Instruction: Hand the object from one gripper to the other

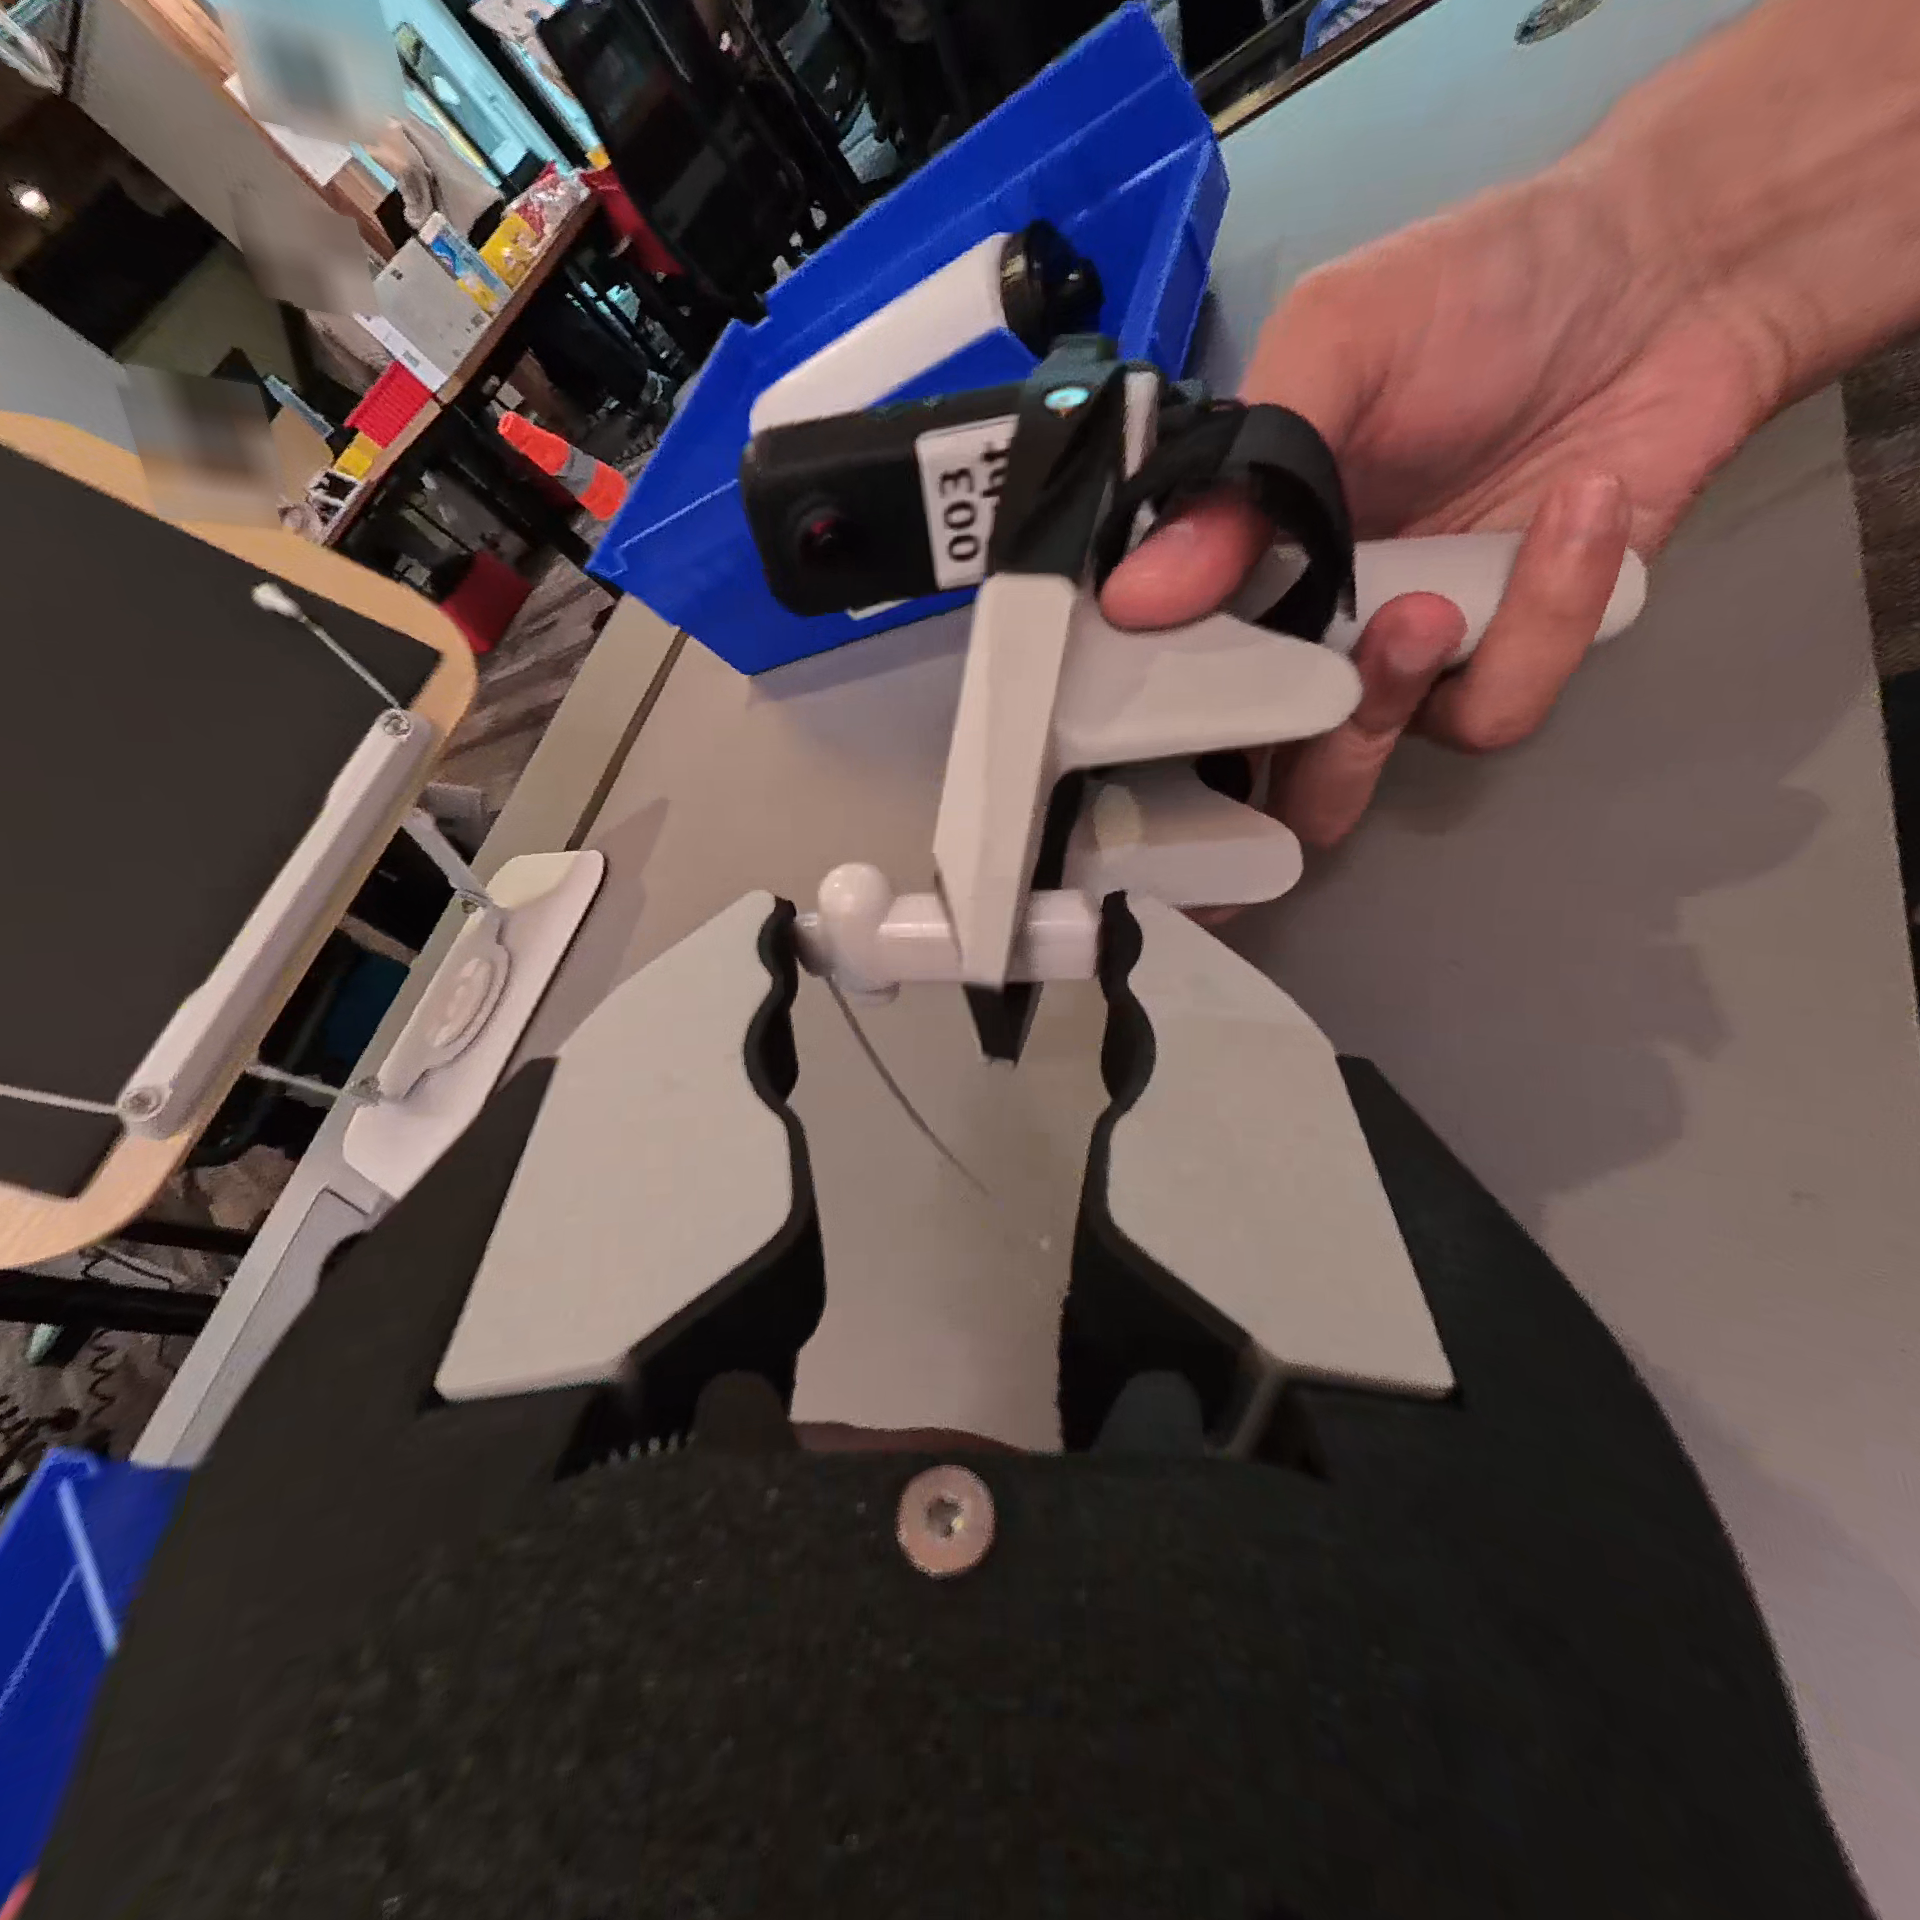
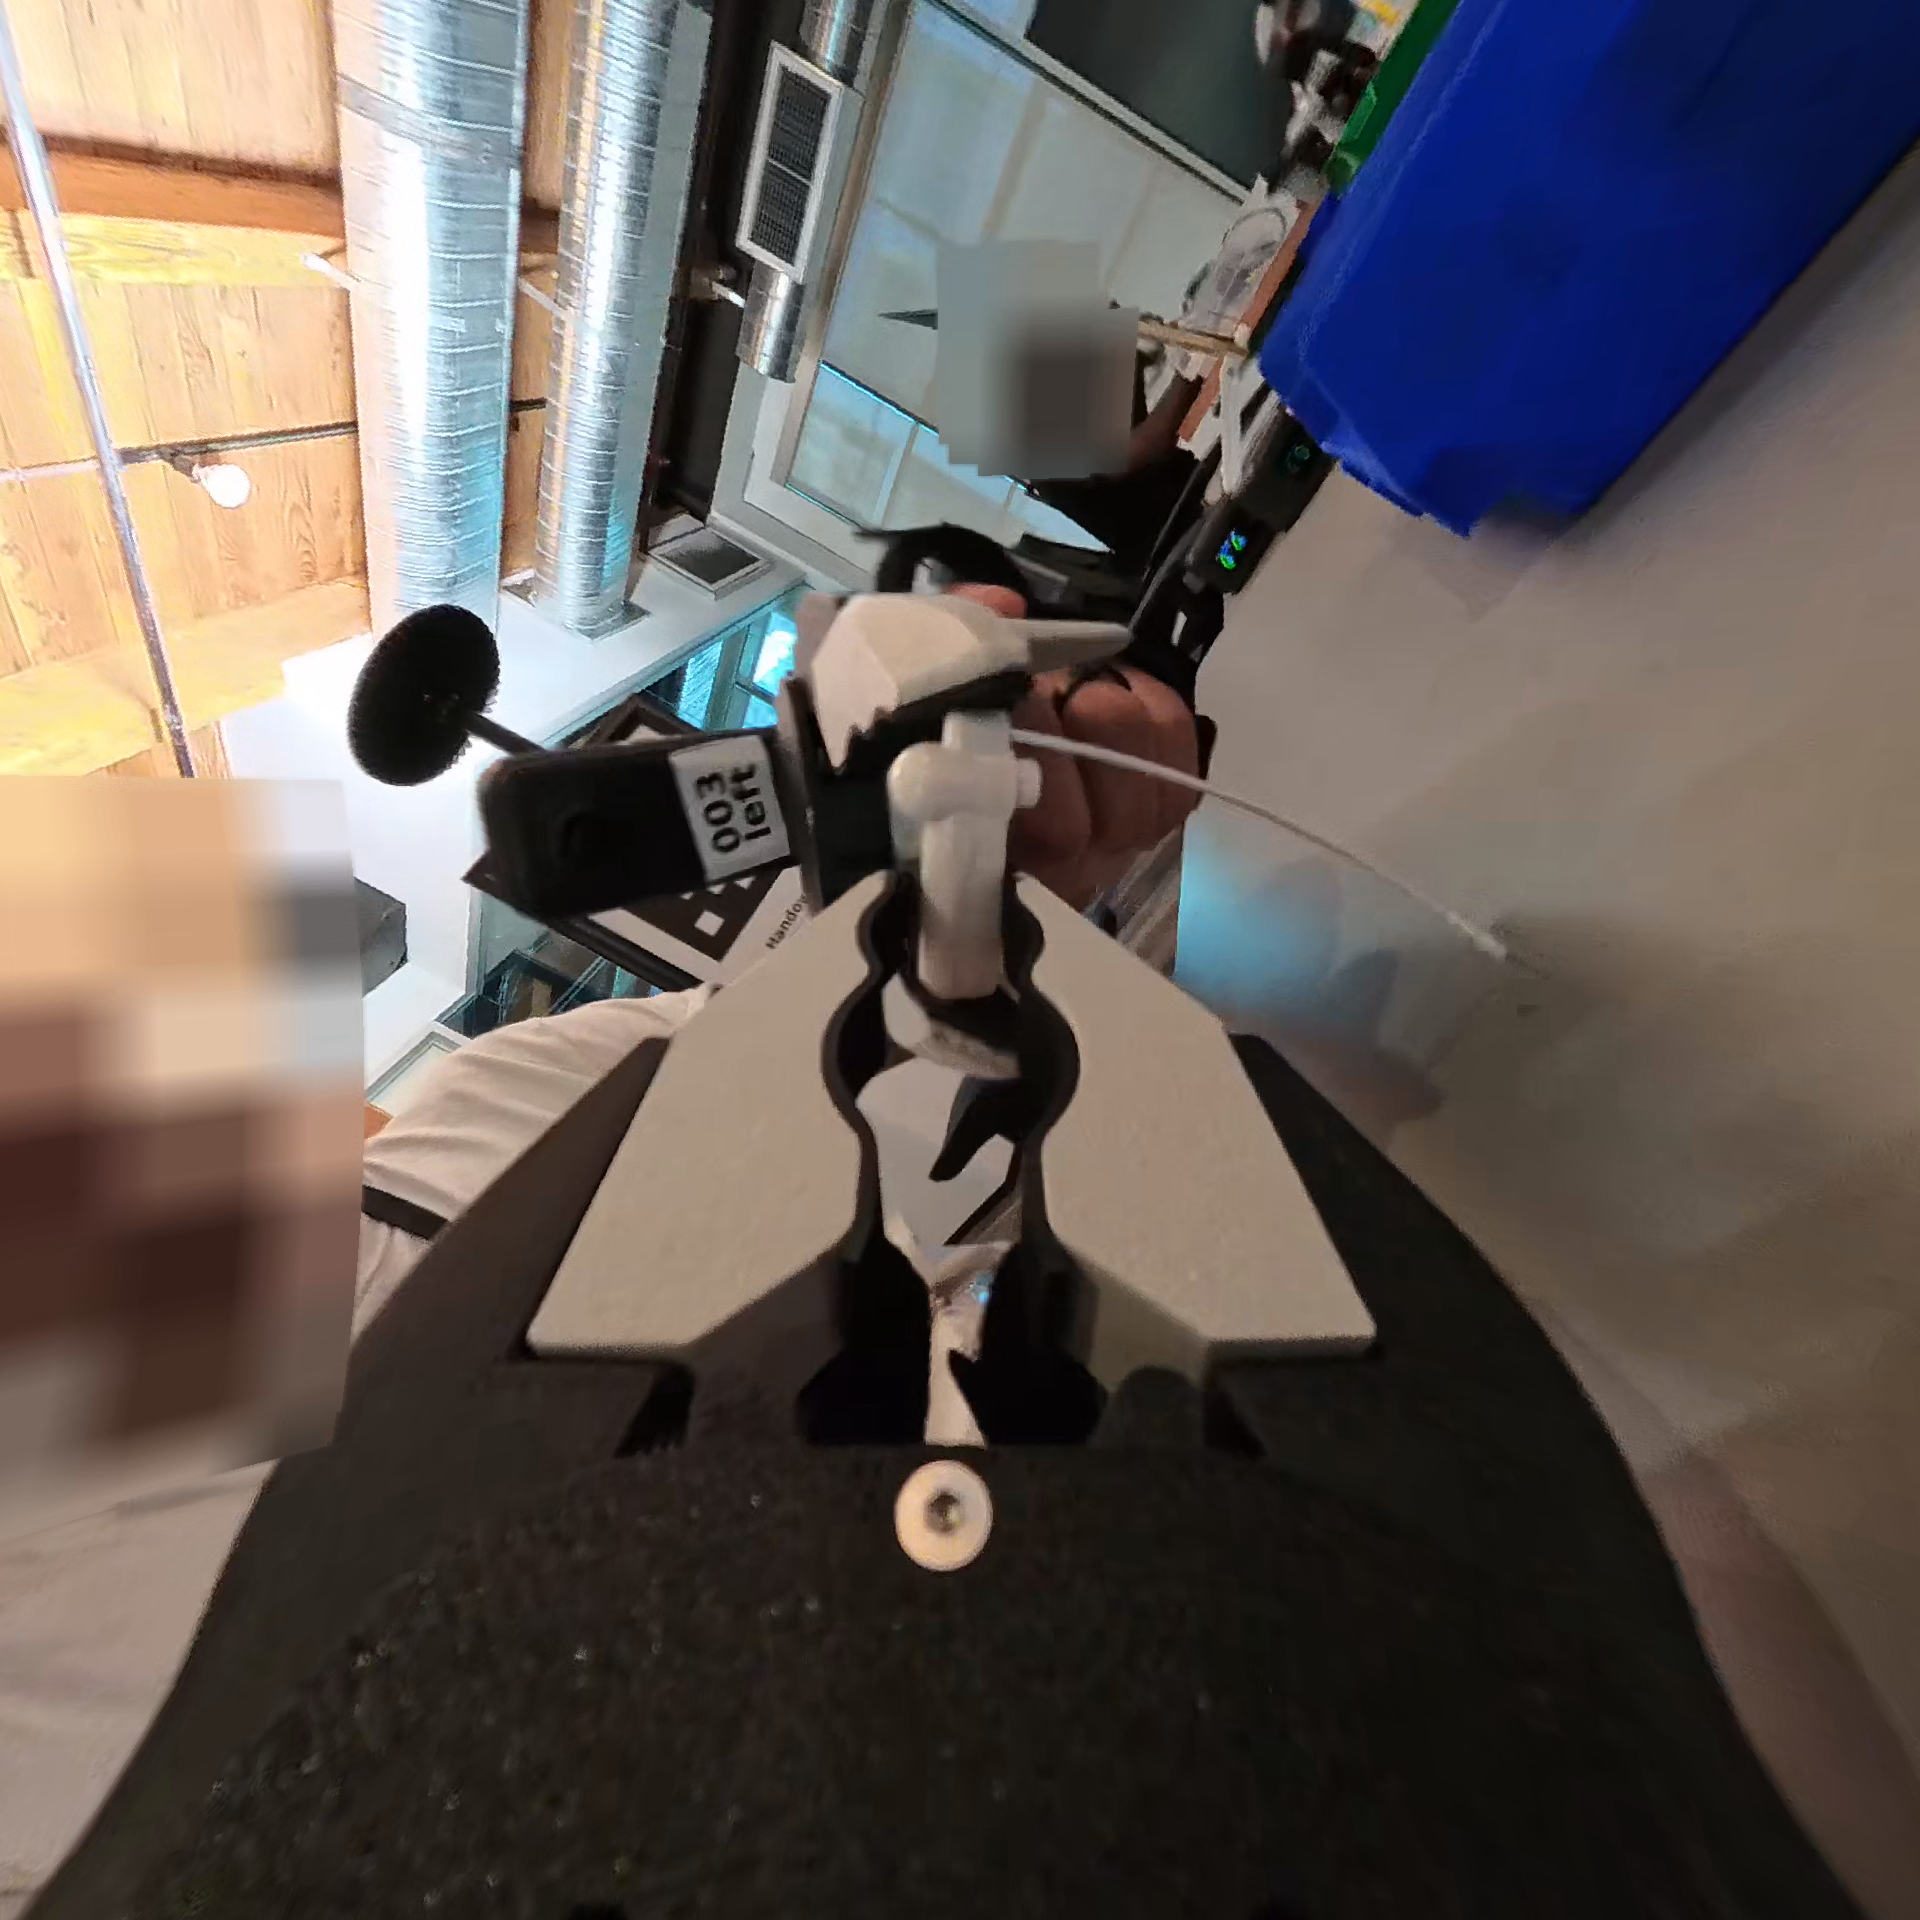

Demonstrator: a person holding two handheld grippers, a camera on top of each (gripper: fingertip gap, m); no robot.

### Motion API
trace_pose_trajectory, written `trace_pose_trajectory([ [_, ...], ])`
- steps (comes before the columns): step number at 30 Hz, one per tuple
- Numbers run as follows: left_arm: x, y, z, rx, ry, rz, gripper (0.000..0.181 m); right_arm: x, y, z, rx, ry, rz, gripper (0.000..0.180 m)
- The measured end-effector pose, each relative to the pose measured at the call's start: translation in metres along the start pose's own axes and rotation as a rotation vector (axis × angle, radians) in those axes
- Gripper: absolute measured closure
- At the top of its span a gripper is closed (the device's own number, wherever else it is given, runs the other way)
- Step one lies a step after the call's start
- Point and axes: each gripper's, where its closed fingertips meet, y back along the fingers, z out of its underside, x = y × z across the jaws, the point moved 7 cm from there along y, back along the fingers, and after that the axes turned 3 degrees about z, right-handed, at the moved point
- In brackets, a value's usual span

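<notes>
The object is a small white plastic peg point(image 1: 899, 930) with a round knob and a thin white wire trailing from it. In the left wrist view it spans lengthwise between the tips of my left gripper point(image 1: 951, 940), touching both pads above the grey table point(image 1: 1558, 1091). My right gripper point(image 1: 1029, 935), held by a hand point(image 1: 1507, 416), comes down from above and clamps the peg's shaft crosswise. In the right wrist view my right gripper point(image 2: 954, 914) is shut around the peg point(image 2: 956, 800), and the left gripper point(image 2: 956, 873) holds the same peg by its ends.
A blue bin point(image 1: 1091, 177) stands on the table behind the grippers; it also shows in the right wrist view point(image 2: 1558, 260). A black board with a wooden rim point(image 1: 156, 779) sits left of the table edge, by a white plate point(image 1: 488, 977). A person in a white shirt point(image 2: 499, 1091) stands close. Only a small space, under 4 cm, lies between the two pairs of fingers.
</notes>
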Motion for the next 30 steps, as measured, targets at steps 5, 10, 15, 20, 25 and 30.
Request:
trace_pose_trajectory([
  [5,-0.035,0.019,0.003,0.166,0.316,-0.001,0.125,-0.002,0.029,-0.023,0.152,0.181,0.110,0.152],
  [10,-0.054,0.034,-0.001,0.541,0.840,0.349,0.125,-0.009,0.023,-0.025,0.208,0.445,0.285,0.151],
  [15,-0.047,0.036,-0.007,0.676,0.949,0.548,0.125,-0.017,-0.009,-0.012,0.082,0.613,0.274,0.152],
  [20,-0.038,0.031,-0.005,0.646,0.960,0.579,0.125,-0.020,-0.012,-0.010,0.068,0.629,0.258,0.179],
  [25,-0.043,0.026,0.006,0.580,0.994,0.496,0.124,-0.019,-0.002,-0.018,0.085,0.507,0.236,0.179],
  [30,-0.044,0.016,0.026,0.337,0.934,0.307,0.112,-0.017,0.037,-0.042,0.358,0.311,0.206,0.180],
])
